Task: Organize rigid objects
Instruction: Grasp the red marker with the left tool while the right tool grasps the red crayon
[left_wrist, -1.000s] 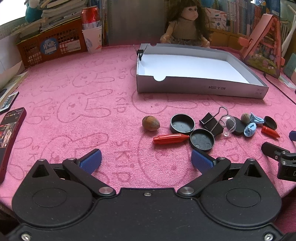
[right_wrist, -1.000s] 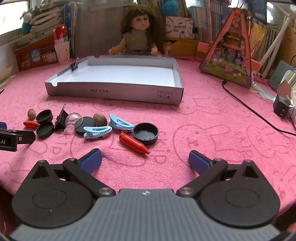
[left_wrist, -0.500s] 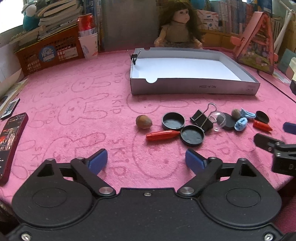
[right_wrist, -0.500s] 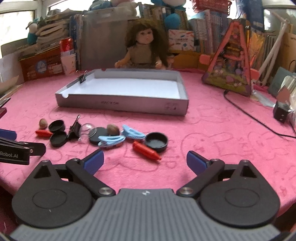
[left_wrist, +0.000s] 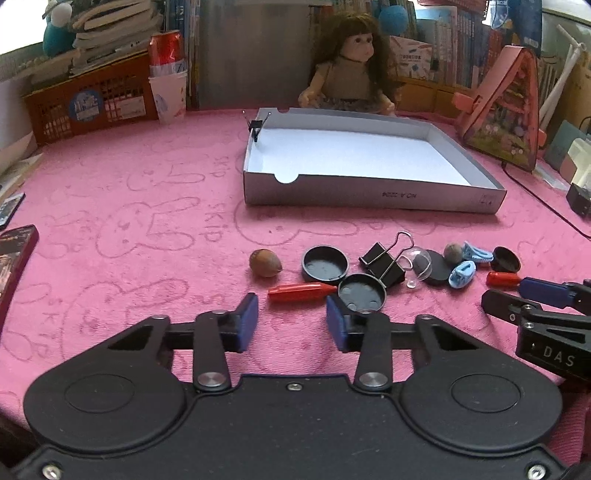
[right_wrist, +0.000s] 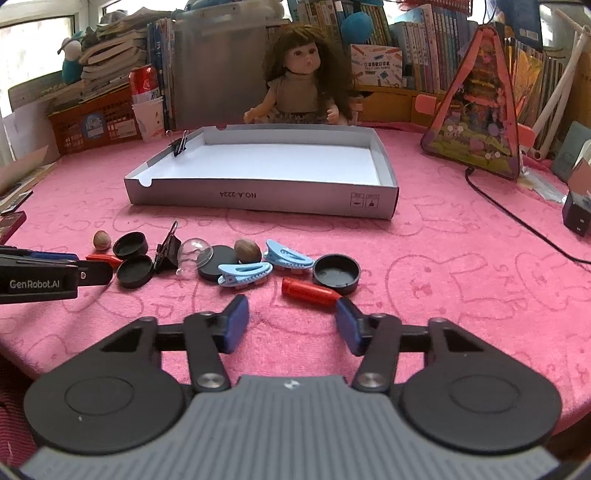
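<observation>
Worktop: pink bunny-print cloth (left_wrist: 110, 206) is covering it; books and shelves are standing behind.
Left tool (left_wrist: 291, 319): hovering low at the near edge, its blue pads narrowed after just closing in, nothing between them; the red crayon-like stick (left_wrist: 301, 291) is lying just beyond the gap at 12 o'clock.
Right tool (right_wrist: 291, 321): also partly closed in after just narrowing, gripping nothing; a second red stick (right_wrist: 310, 291) is lying just past its right pad at 1 o'clock.
Loose items: lying in a row across the middle of the cloth, from the nut (left_wrist: 265, 262) at the left end through black caps (left_wrist: 325, 258), a black binder clip (left_wrist: 384, 260), a clear dome (right_wrist: 194, 254) and two blue hair clips (right_wrist: 288, 256).
Box: the shallow white cardboard tray (right_wrist: 258, 195) is sitting beyond the row at 12 o'clock, well apart from it, a small binder clip (right_wrist: 179, 146) gripping its far left wall.
Background: a doll (right_wrist: 299, 85) is sitting just behind the tray.
</observation>
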